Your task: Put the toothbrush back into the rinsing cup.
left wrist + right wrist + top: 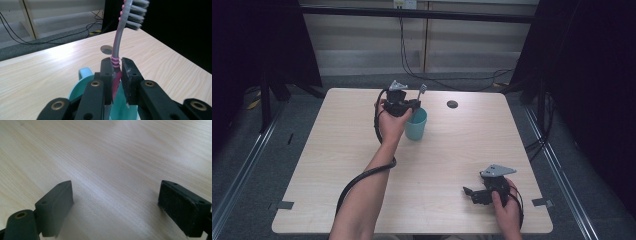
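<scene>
Seemingly toothbrush (117, 50) (jaws clamped) stands inside teal cup (83, 82).

Toothbrush (117, 47) upright above cup (82, 75)

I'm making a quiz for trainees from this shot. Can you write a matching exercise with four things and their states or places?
Things:
1. toothbrush
2. cup
3. right gripper
4. round grommet

States or places:
a. teal, standing beneath the left gripper
b. jaws wide apart over bare wood
c. clamped by its handle, bristles up
d. set into the table beyond the cup

Pairs: 1-c, 2-a, 3-b, 4-d
</scene>
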